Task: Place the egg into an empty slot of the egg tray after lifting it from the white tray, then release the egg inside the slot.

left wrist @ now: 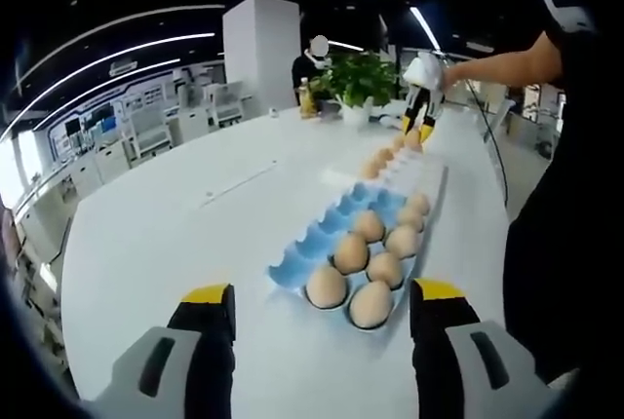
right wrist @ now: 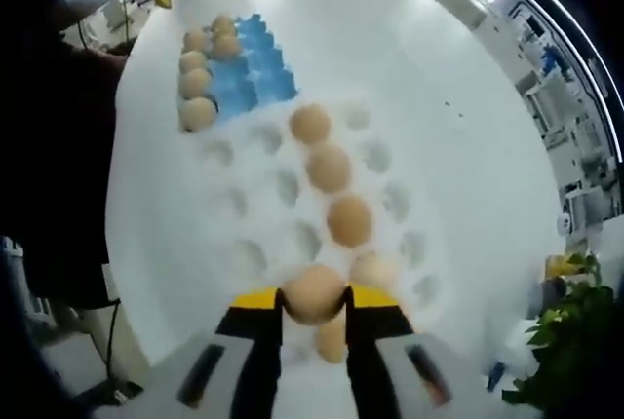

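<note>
No text, label, brand, number or sign can be read in either view. The egg trays, the eggs and the worktop carry no legible markings, and the background furniture and screens in the left gripper view are too small and blurred to make out any writing.

The blue egg tray (left wrist: 322,239) holds 7 eggs (left wrist: 351,253). On the white tray (right wrist: 244,205), 5 eggs (right wrist: 329,168) show, 1 gripped in the right claw (right wrist: 313,304). 2 trays lie on 1 bench (left wrist: 156,234); 1 potted plant (left wrist: 357,83).
</note>
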Demonstrator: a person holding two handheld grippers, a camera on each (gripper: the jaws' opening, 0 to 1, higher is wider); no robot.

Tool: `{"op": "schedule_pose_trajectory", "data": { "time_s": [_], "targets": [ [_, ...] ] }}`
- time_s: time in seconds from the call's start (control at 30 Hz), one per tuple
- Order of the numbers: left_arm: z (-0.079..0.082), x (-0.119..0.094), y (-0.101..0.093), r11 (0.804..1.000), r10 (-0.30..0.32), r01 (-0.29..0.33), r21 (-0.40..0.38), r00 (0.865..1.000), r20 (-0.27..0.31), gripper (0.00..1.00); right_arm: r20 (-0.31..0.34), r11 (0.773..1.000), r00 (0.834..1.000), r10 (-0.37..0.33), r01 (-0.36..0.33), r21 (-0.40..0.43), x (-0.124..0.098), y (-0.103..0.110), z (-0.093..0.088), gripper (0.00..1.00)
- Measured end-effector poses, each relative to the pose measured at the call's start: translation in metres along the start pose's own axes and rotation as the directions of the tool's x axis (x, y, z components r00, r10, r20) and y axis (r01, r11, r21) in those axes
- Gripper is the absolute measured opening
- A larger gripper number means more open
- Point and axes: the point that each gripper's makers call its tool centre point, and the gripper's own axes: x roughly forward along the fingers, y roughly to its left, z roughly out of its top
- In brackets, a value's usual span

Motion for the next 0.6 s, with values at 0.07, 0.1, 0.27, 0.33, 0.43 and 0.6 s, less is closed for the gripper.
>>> {"op": "schedule_pose_trajectory", "data": {
  "time_s": [0.07, 0.1, 0.27, 0.33, 0.43, 0.6],
  "targets": [
    [-0.001, 0.001, -0.001, 1.000, -0.004, 0.004, 0.000, 1.000, -0.005, 0.78, 0.006, 1.000, 1.000, 0.007, -0.007, -0.004, 0.000, 0.003, 0.005, 0.24],
    [-0.002, 0.001, -0.001, 1.000, -0.006, 0.006, 0.000, 1.000, -0.008, 0.79, 0.010, 1.000, 1.000, 0.009, -0.009, -0.008, 0.000, 0.003, 0.007, 0.24],
    [-0.002, 0.002, 0.000, 1.000, 0.003, -0.003, 0.005, 1.000, -0.010, 0.91, 0.042, 0.999, 0.999, 0.025, -0.024, -0.020, -0.001, 0.009, 0.022, 0.24],
    [-0.002, 0.003, 0.002, 1.000, 0.010, -0.010, 0.014, 1.000, -0.007, 0.97, 0.041, 0.999, 0.999, 0.031, -0.030, -0.035, 0.000, 0.012, 0.026, 0.24],
    [0.000, 0.003, 0.001, 1.000, 0.005, -0.005, 0.002, 1.000, -0.002, 0.98, 0.052, 0.998, 0.998, 0.038, -0.035, -0.054, 0.000, 0.014, 0.034, 0.24],
    [-0.003, 0.003, 0.002, 1.000, 0.012, -0.012, -0.005, 1.000, -0.014, 1.00, 0.081, 0.996, 0.995, 0.053, -0.047, -0.072, 0.001, 0.019, 0.049, 0.24]
  ]
}}
